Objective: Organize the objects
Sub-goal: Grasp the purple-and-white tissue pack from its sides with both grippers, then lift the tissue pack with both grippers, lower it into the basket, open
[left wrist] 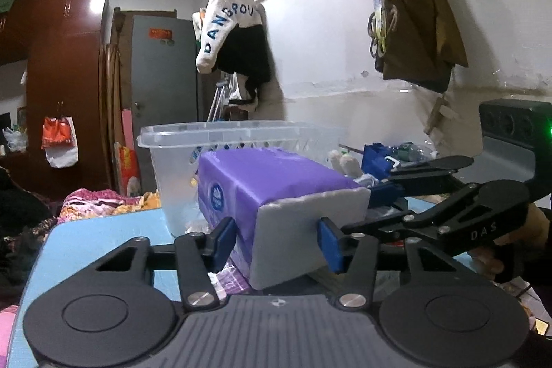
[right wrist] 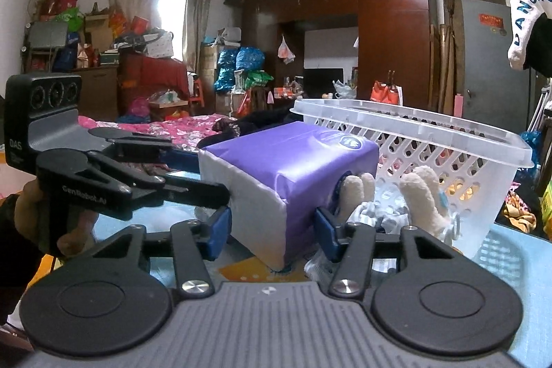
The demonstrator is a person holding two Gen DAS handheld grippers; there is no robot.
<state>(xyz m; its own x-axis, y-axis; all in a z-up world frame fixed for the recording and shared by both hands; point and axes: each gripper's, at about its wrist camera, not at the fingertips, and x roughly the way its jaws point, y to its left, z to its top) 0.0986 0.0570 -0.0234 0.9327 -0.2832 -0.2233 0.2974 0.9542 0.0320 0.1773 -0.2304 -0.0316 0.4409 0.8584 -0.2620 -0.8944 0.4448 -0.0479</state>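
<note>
We see both grippers level, meeting at one corner of the purple tissue pack [left wrist: 276, 192], lifted over the blue table [left wrist: 103, 240] in front of the clear basket [left wrist: 179, 140]. Left gripper [left wrist: 276, 240] pinches its grey end; right gripper [right wrist: 272, 230] clamps the neighbouring corner. Plush toy [right wrist: 424, 199] lies beside it.
</note>
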